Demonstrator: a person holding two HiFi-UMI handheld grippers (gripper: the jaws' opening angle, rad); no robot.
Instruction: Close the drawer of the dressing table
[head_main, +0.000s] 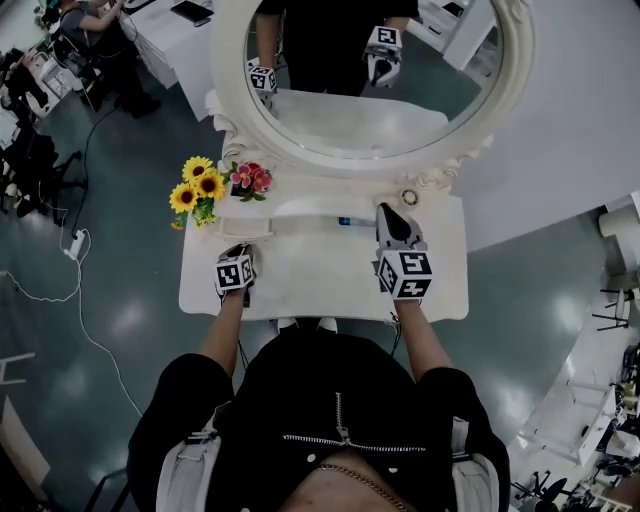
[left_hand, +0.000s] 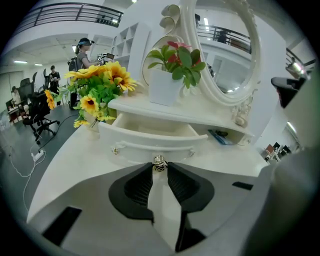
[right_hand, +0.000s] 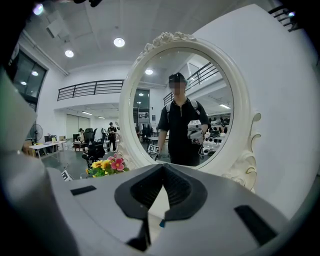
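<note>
At ten o'clock on the counter (left_hand: 75, 165), sunflowers (left_hand: 100, 82) stand near the left end of the drawer (left_hand: 150, 142). At twelve, that drawer juts open under a small shelf, and my left hand-held gripper (left_hand: 159, 169) pinches its metal knob (left_hand: 159, 163) at the tips. I judge it a light, stiff box with a small, slick knob, so a straight push at mid-front suits it. Bare counter leaves room. At two o'clock my right hand-held gripper (right_hand: 161, 169) hovers closed and empty, facing the mirror (right_hand: 240, 115).

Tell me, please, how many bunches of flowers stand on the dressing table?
2: sunflowers at the tabletop's left edge; pink flowers in a white pot on the shelf above the drawer.
</note>
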